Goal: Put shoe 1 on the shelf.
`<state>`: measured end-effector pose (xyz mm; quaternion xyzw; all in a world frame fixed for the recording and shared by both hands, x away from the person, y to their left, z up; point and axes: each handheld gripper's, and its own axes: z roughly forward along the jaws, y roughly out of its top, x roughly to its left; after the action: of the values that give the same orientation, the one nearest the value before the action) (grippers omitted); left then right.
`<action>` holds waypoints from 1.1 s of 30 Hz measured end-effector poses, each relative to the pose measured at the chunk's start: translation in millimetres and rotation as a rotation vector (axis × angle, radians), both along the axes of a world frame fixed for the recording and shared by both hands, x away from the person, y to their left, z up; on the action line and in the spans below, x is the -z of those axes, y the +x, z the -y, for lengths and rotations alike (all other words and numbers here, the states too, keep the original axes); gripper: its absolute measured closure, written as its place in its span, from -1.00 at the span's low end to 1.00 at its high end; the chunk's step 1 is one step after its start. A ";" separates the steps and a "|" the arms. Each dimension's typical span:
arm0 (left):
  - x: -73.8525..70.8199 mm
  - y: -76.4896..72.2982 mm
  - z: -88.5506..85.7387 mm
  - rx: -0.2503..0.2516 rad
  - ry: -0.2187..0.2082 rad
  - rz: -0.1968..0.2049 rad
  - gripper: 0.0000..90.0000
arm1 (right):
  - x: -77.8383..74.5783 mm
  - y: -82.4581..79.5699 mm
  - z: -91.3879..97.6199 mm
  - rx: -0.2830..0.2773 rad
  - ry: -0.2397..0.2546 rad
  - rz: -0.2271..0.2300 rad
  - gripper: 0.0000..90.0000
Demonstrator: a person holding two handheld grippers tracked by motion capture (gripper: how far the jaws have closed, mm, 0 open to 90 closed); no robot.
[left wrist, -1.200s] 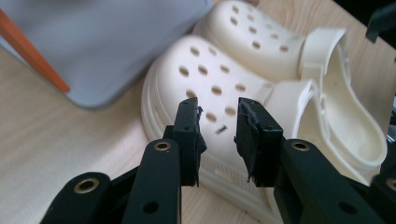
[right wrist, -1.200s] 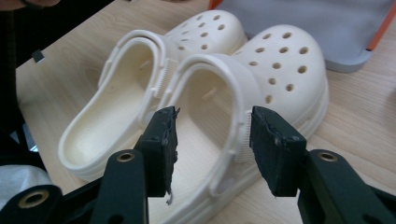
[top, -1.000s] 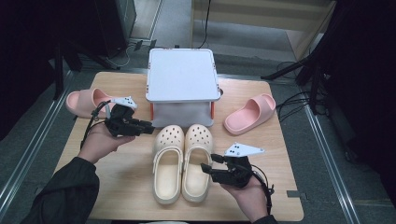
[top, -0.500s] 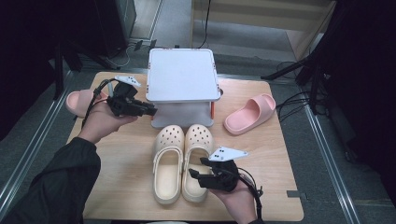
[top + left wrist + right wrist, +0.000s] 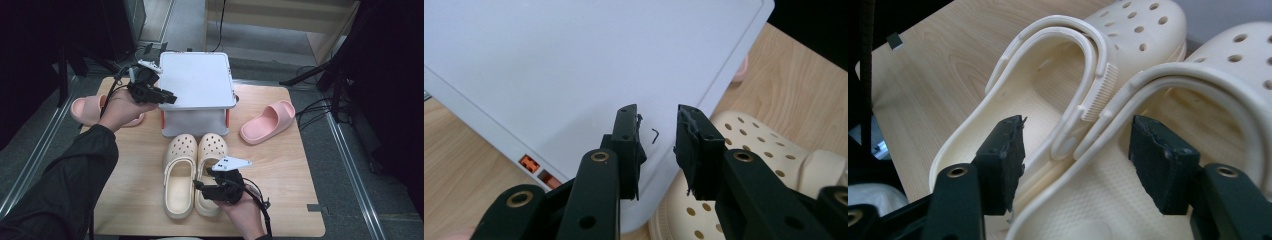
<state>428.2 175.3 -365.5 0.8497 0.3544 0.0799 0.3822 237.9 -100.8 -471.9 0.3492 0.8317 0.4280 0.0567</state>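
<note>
You're spreading your right gripper (image 5: 1075,162) wider around both cream perforated foam clogs' (image 5: 196,176) touching sides, nothing clamped, while your half-open, empty left gripper (image 5: 171,98) is lifting toward 11 o'clock over the white plastic rack (image 5: 197,82).

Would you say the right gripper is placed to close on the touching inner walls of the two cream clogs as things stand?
Probably yes. The right gripper stands open with its jaws either side of the cream clogs' adjoining inner walls, heel straps just ahead, and nothing lies between pads and walls.
</note>
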 end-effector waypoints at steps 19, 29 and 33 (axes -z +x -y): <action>8.5 6.2 4.1 0.033 0.010 0.019 0.65 | 23.0 24.7 -34.8 0.205 -0.050 -0.020 -0.20; 8.3 6.4 3.8 0.015 0.020 0.015 0.75 | 27.5 26.8 -40.8 0.230 -0.080 -0.020 0.05; 7.7 7.0 4.7 0.013 0.025 0.010 0.77 | 24.3 26.1 -35.7 0.244 -0.088 -0.033 0.35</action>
<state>435.1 170.6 -373.2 0.8563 0.3458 0.0859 0.3738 264.0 -65.1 -496.2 0.4522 0.8016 0.3753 0.1097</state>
